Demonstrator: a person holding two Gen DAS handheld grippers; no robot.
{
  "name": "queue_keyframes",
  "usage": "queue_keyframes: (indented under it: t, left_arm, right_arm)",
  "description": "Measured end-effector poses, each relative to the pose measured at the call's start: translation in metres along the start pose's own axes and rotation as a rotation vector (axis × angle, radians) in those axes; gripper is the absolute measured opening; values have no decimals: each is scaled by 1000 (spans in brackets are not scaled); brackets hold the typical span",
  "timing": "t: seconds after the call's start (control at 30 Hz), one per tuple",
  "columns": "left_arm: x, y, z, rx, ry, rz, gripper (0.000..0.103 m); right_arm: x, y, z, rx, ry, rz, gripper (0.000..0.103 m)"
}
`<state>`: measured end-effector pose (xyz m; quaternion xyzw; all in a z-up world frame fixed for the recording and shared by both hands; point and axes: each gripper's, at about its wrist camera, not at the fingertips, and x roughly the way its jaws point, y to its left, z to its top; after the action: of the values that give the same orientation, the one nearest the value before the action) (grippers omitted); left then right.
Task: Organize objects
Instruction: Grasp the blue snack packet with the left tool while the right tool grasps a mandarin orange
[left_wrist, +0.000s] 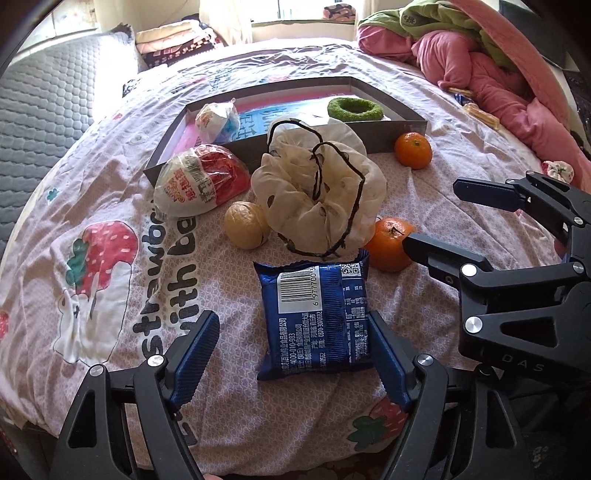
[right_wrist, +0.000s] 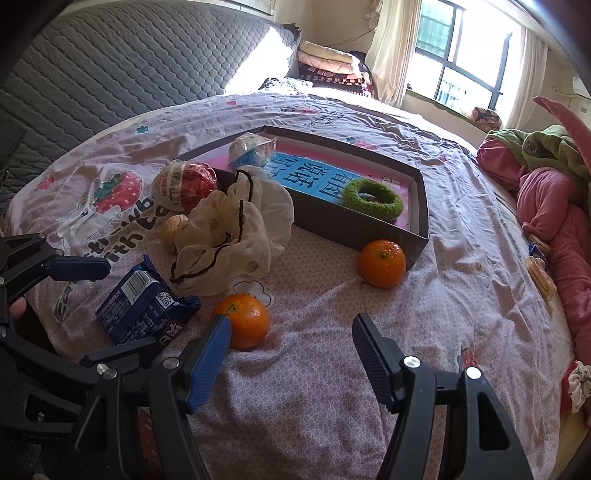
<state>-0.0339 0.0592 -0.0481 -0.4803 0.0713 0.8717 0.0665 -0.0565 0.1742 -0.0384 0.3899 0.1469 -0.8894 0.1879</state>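
While our left gripper (left_wrist: 295, 354) straddles the blue packet (left_wrist: 314, 317), fingers spread, our right gripper (right_wrist: 291, 354) hangs empty, fingers apart, beside an orange (right_wrist: 244, 320).

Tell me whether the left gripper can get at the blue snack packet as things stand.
Probably yes: the left gripper is open, the blue snack packet lies flat on the bedsheet between its fingers, nothing covering it.

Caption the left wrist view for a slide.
Open left gripper straddles a blue snack packet on the bed sheet, beside a cream drawstring pouch, two tangerines and a grey box.
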Motion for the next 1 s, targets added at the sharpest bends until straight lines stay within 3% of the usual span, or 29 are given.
queue_keyframes:
  t: [0.27, 0.8, 1.0]
  left_arm:
    - [7, -1, -1, 28, -6, 23, 82]
    - [16, 3, -3, -5, -16, -15, 82]
    - [16, 2, -4, -3, -26, -15, 82]
  right_arm:
    - [4, -2, 1, -18, 30, 72, 68]
    - [26, 4, 6, -7, 100, 164, 68]
    - [32, 8, 7, -12, 116, 151, 53]
